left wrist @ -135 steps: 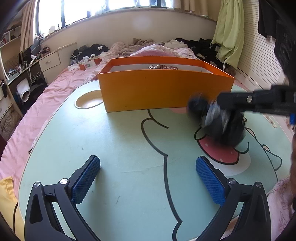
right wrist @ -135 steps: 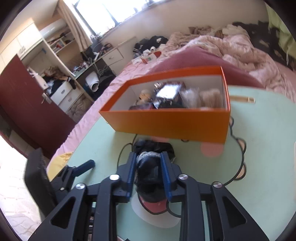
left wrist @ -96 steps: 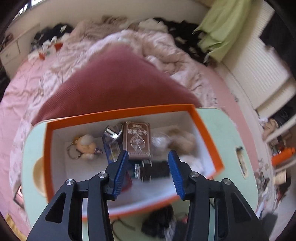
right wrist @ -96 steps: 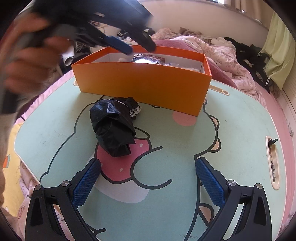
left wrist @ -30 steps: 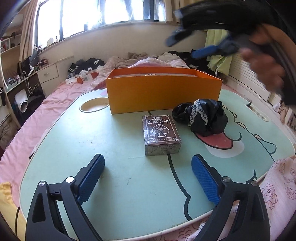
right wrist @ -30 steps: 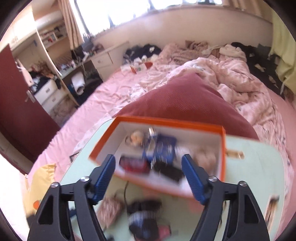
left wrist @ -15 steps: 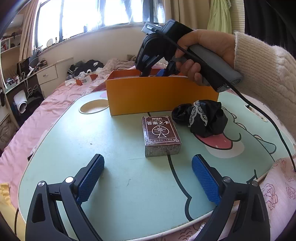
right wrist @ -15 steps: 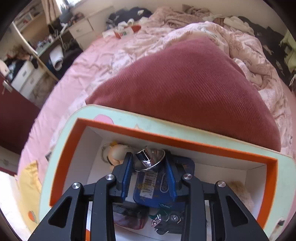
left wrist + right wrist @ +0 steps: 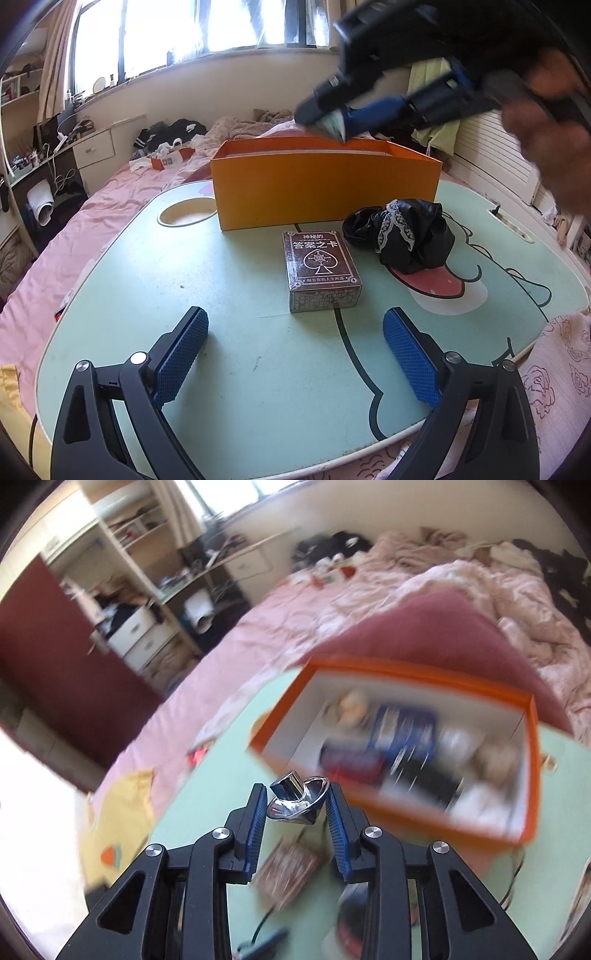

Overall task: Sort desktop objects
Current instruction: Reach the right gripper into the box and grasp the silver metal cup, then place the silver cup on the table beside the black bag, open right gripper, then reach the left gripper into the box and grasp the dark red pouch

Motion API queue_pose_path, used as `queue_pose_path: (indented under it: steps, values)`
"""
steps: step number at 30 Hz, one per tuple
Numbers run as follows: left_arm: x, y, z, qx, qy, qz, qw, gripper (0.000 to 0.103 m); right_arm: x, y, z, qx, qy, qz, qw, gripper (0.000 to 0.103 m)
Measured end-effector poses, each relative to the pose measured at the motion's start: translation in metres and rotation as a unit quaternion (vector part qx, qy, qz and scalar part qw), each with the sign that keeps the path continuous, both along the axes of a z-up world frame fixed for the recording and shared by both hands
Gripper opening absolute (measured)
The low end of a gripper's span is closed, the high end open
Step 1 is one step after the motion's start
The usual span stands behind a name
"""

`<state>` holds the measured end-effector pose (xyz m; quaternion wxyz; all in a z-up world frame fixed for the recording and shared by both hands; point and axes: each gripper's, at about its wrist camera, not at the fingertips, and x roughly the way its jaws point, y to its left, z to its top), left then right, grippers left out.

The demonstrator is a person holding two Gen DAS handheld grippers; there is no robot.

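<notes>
The right tool [image 9: 297,806] is clenched on a small metal top [image 9: 298,801], its blue pads pressing the rim from both sides, and it hangs in the air over the table [image 9: 229,295], near the front left corner of the orange box [image 9: 406,753]. The left tool [image 9: 295,354] is released, jaws wide, low over the near part of the table and holding nothing.

The step in hand seems to be to carry the top out of the box and put it down on the table. The top is smooth and pointed, so I think a firm grip and a low, slow descent are best, with the release only when the tip touches; it will probably tip over and may roll.

The card box [image 9: 319,269] lies in the middle and the black cloth [image 9: 402,234] just to its right. The left part of the table is open, though a cup hole [image 9: 186,215] sits near the box there. The right-wrist view is blurred, so the exact height is uncertain.
</notes>
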<state>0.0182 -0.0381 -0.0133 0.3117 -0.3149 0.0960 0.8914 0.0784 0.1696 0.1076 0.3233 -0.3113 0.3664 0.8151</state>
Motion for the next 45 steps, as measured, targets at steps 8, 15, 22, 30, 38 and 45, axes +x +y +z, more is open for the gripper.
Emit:
queue_pose_path:
  steps: [8,15,22,30,38,45]
  values:
    - [-0.002,-0.002,0.0,-0.001,-0.002,-0.002,1.0,0.095,-0.004,-0.009,-0.058,0.01,-0.049,-0.03,0.998,0.031]
    - [-0.002,-0.003,0.0,-0.001,-0.002,-0.004,1.0,0.095,0.003,-0.027,-0.042,0.056,-0.014,-0.024,0.998,0.061]
    - [-0.002,-0.002,0.0,-0.001,-0.002,-0.004,1.0,0.095,0.049,-0.073,-0.026,0.09,0.014,-0.06,0.994,0.069]
    - [-0.002,-0.002,-0.001,-0.002,-0.007,-0.005,1.0,0.095,0.076,-0.089,-0.071,0.063,-0.076,-0.087,0.991,0.074]
    - [-0.026,0.002,0.052,0.006,-0.043,0.006,0.999,0.095,0.065,-0.086,-0.082,0.086,-0.14,-0.099,0.981,0.096]
    - [-0.118,0.054,0.113,-0.037,-0.137,-0.017,0.9898,0.08,0.071,-0.085,-0.083,0.084,-0.126,-0.114,0.982,0.097]
